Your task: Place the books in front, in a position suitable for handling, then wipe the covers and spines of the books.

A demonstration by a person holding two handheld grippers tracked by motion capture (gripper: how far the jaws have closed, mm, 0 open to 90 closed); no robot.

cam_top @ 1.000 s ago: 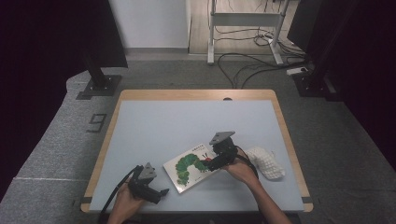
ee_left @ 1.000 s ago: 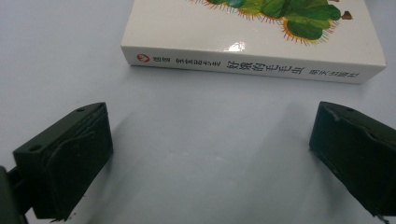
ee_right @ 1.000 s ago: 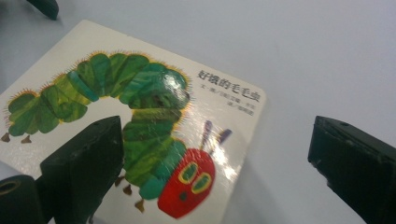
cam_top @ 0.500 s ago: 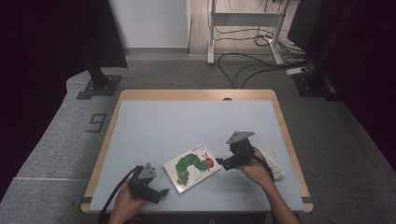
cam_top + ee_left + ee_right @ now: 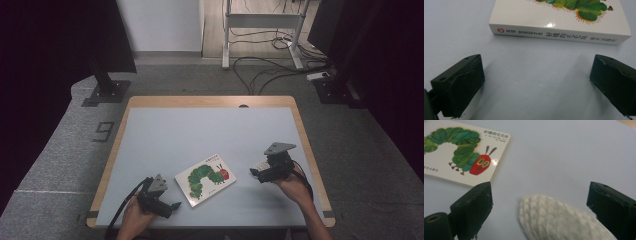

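Left gripper (image 5: 170, 206) low, fingers (image 5: 461, 82) spread wide; right gripper (image 5: 257, 174) likewise, fingers (image 5: 474, 202) apart.

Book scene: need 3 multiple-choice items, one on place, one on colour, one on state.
1. Where is the white knitted thing?
A. On the book
B. Between the right tool's jaws
C. By the left tool

2. The caterpillar's head colour?
A. Red
B. Blue
C. Yellow

3. The left tool's jaws are:
A. Shut on the book
B. Open, short of the book
C. Shut on nothing

Key: B, the white knitted thing lies between the jaws of the right tool; A, the book shows a green body with a red head; B, the left tool has its jaws wide apart with bare table before the book's spine.
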